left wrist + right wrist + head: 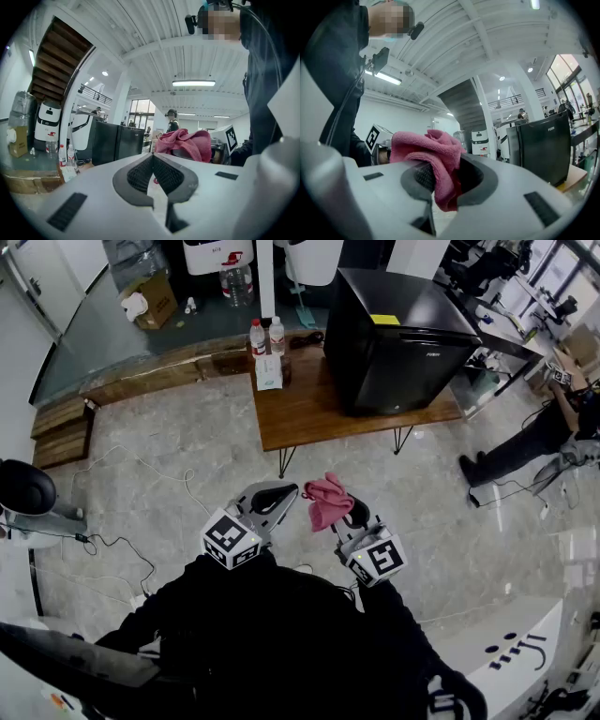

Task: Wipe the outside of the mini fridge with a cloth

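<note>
Black box-shaped mini fridge (403,338) stands untouched at the right end of the brown wooden bench (300,413), well apart from the person on the grey stone floor (187,456). Wiping looks not yet begun: the approach is the step in hand, and the next move likely calls for carrying the crumpled pink cloth (326,499) to the fridge's outer panels. The right tool (443,176) is clamped on that cloth. The left tool (152,159) is closed tight on nothing.
</note>
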`<state>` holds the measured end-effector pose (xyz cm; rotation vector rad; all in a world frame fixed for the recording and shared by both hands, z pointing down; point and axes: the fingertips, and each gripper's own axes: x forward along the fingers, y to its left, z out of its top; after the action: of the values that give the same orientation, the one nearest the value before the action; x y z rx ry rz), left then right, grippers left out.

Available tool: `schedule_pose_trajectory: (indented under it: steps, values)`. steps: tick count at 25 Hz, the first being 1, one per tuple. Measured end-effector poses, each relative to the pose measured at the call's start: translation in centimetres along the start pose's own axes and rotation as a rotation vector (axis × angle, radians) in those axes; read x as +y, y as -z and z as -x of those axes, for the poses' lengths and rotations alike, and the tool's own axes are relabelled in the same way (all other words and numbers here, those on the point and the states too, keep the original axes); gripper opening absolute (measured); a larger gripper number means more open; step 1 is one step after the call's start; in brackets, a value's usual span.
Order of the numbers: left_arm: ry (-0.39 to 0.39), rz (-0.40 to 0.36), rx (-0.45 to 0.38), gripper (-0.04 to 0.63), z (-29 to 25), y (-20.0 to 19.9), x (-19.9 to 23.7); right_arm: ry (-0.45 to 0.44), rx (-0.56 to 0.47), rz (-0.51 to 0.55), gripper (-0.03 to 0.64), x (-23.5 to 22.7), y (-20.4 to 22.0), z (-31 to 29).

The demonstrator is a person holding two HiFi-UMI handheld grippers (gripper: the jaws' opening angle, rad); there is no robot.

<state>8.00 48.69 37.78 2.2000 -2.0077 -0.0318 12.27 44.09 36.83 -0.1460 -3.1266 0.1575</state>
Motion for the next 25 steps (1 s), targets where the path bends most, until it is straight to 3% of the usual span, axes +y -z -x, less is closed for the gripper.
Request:
schedule_pose_trajectory:
  steps: [14,25]
  values:
    - [-0.049,0.014,-0.002,0.006,0.8,-0.3,2.5,-0.022,-0.006,-0.071,0.084,-0.5,0.0,-2.8]
    - [-0.061,0.012,-0.024,0.006,2.9,-1.6,9.7,0.008,0.001,-0.074,0.084,0.1,-0.4,-10.0]
